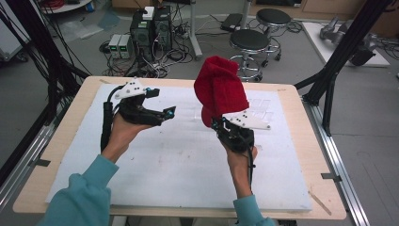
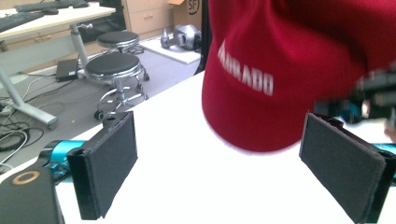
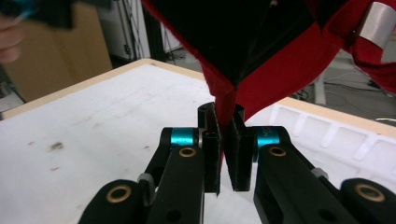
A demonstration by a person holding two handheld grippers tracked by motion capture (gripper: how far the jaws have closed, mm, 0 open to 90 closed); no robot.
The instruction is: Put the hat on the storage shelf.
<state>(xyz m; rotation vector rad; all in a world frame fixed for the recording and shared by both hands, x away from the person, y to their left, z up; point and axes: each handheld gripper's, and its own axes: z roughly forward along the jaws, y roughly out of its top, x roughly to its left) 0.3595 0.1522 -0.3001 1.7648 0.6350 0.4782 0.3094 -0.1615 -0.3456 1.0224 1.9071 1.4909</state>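
Observation:
A red cap point(image 1: 220, 87) with white lettering on its front point(image 2: 280, 70) hangs in the air over the white mat. My right gripper point(image 1: 217, 123) holds it from below and points upward. In the right gripper view the jaws point(image 3: 225, 116) are pressed together on a fold of the cap's red edge point(image 3: 280, 74), and the dark inside of the cap is above them. My left gripper point(image 1: 163, 101) is to the left of the cap, apart from it, pointing toward it. Its two black pads point(image 2: 112, 163) stand wide apart with nothing between them.
A white mat point(image 1: 179, 160) covers the wooden table point(image 1: 301, 141). A clear plastic tray point(image 1: 261, 110) lies on the mat behind the right gripper. Two black stools point(image 1: 249, 42) and computer boxes point(image 1: 150, 30) stand on the floor past the far edge. A black frame post point(image 1: 329, 89) rises at the right.

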